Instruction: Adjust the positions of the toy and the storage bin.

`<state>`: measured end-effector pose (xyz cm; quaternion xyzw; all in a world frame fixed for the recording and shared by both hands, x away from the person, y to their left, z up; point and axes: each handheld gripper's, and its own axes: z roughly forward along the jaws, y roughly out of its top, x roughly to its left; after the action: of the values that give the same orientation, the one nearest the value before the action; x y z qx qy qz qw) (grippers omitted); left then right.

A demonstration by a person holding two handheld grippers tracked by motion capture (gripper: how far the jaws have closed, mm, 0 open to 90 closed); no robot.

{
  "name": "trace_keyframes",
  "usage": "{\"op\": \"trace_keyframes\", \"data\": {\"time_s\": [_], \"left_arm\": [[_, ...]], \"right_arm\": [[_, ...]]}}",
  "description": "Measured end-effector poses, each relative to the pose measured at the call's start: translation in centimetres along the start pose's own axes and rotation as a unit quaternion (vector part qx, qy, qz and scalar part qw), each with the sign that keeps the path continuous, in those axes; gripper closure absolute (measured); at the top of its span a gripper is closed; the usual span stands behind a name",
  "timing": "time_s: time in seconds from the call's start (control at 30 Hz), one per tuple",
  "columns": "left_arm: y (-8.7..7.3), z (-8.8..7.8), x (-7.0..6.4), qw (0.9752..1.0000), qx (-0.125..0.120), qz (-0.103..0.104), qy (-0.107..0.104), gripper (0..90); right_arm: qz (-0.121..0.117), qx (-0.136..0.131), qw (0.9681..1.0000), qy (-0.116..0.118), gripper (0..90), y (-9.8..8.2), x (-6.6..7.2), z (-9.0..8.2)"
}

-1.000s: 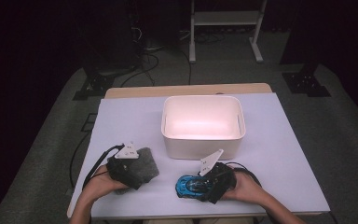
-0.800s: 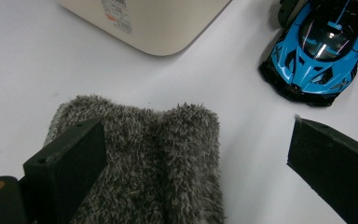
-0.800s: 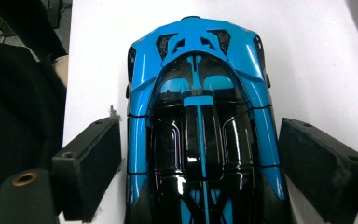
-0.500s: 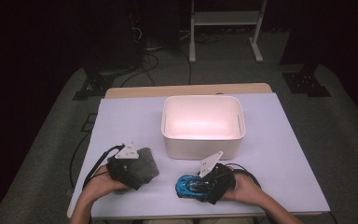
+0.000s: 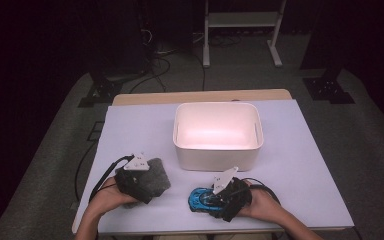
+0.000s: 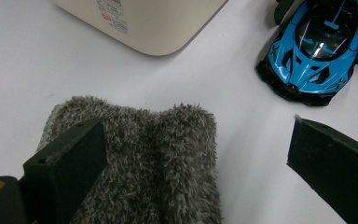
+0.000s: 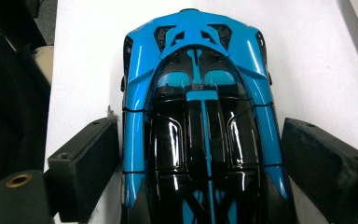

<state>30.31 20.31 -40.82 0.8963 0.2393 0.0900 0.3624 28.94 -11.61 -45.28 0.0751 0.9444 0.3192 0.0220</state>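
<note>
Dark lab: stands [image 5: 330,90], floor cables [image 5: 162,55]

Blue car, grey cloth, white box

The toy car [image 7: 200,116] is bright blue with a shiny black middle and a thin blue stripe down it. The fuzzy cloth [image 6: 140,163] is grey and speckled. The box [image 5: 218,135] is creamy white with a pink glow inside. The desk [image 5: 305,165] is pale white. The gripper fingers [image 7: 86,163] are black.

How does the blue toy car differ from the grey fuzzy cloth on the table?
The toy car is hard, glossy, blue and black; the cloth is soft, matte, shaggy grey. The car sits between the right gripper jaws; the left gripper has one jaw over the cloth, the other off it. Both lie on the white table before the bin.
</note>
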Motion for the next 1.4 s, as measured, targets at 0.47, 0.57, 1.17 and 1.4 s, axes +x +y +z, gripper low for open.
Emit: {"op": "trace_keyframes", "data": {"time_s": [0.47, 0.57, 1.17, 1.4], "left_arm": [[-0.02, -0.03, 0.05, 1.0, 0.0, 0.0, 0.0, 3.9], [-0.02, -0.08, 0.04, 1.0, -0.001, 0.001, 0.0, 3.9], [-0.1, -0.25, 0.13, 1.0, -0.002, 0.0, 0.001, 4.0], [-0.07, -0.45, 0.18, 1.0, -0.004, 0.0, 0.002, 3.9]], "right_arm": [[0.0, 0.014, 0.9999, -0.003, 12.5, 0.31, 0.08, 0.02], [-0.002, 0.014, 0.9999, -0.003, 14.0, 0.33, 0.08, 0.0], [-0.005, 0.012, 0.9998, 0.014, 25.1, 0.41, -0.35, -0.48], [-0.002, 0.013, 0.9998, 0.015, 25.2, 0.4, -0.36, -0.56]]}}
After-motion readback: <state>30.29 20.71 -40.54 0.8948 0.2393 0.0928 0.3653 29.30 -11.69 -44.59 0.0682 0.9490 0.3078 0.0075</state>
